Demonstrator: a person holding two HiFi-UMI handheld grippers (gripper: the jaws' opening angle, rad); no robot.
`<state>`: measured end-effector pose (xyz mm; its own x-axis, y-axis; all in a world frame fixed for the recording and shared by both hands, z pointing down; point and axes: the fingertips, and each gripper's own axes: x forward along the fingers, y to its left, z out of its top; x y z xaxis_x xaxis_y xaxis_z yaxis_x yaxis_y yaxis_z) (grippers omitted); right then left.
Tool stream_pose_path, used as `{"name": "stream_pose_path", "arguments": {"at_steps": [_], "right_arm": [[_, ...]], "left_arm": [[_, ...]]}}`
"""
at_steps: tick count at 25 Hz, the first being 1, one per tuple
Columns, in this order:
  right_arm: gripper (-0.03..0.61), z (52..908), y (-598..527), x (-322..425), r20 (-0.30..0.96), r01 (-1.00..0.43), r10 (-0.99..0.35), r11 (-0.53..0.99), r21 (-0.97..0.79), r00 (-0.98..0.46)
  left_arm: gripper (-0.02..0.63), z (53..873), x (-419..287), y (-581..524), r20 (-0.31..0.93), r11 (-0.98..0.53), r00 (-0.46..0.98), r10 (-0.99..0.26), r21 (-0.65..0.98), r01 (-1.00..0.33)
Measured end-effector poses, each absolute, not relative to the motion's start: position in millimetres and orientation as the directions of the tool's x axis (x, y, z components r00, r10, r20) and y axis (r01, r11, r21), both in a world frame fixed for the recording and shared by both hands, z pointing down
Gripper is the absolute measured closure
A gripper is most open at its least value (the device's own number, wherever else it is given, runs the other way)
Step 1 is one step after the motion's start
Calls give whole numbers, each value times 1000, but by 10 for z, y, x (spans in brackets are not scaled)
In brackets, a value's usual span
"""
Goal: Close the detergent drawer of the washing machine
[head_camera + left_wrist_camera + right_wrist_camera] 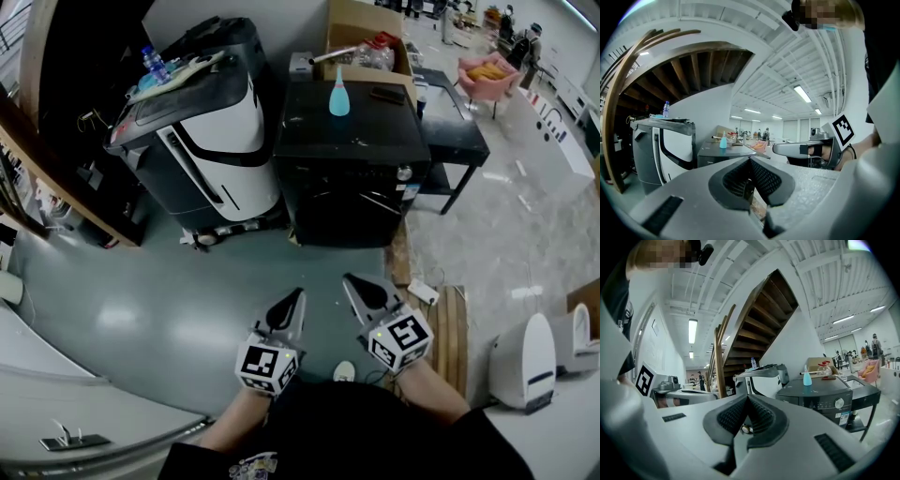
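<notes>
The black washing machine (352, 169) stands ahead across the grey floor, with a blue bottle (339, 97) on its lid. Its control strip with a round dial (840, 403) faces me; I cannot make out the detergent drawer on it from here. My left gripper (298, 294) and right gripper (349, 279) are held side by side low in the head view, well short of the machine. Both point toward it, jaws closed together and empty. The left gripper view shows its shut tips (750, 159), and the right gripper view shows its own shut tips (747, 397).
A white-and-black machine (202, 141) stands left of the washer, under a wooden staircase (56, 187). Behind the washer sits a cardboard box (366, 37), and a black table (450, 122) is to its right. A wooden pallet (450, 328) and a white appliance (525, 361) lie at my right.
</notes>
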<state>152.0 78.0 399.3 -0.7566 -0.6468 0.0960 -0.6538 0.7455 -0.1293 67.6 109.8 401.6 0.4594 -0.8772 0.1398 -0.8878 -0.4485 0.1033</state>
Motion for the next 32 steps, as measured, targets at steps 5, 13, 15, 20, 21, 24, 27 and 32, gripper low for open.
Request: {"name": "stream_pose_path", "arguments": {"at_steps": [5, 13, 15, 20, 21, 24, 27, 32], "right_arm": [[580, 4020, 770, 1597, 92, -652, -646, 746, -138, -758], [580, 4002, 763, 1624, 85, -655, -651, 738, -162, -754], [580, 3989, 744, 1620, 84, -657, -653, 736, -164, -752], [580, 4024, 738, 1606, 86, -650, -645, 741, -169, -759], [581, 4028, 737, 1602, 85, -648, -644, 743, -168, -760], [580, 4023, 730, 1592, 85, -647, -643, 745, -163, -761], [580, 4025, 727, 1601, 84, -645, -640, 748, -159, -763], [580, 4034, 729, 1642, 84, -644, -640, 749, -153, -764]], "left_arm": [[611, 4036, 739, 1109, 149, -446, 456, -878, 93, -890], [611, 3996, 748, 1122, 159, -449, 454, -876, 70, -891], [611, 3989, 731, 1111, 161, -446, 451, -878, 70, -892], [611, 3969, 719, 1100, 160, -442, 447, -880, 65, -895], [611, 3970, 716, 1103, 159, -441, 446, -881, 65, -895], [611, 3978, 703, 1102, 156, -436, 441, -884, 67, -897], [611, 3990, 709, 1101, 155, -431, 437, -886, 72, -899], [611, 4007, 754, 1103, 151, -430, 436, -887, 74, -900]]}}
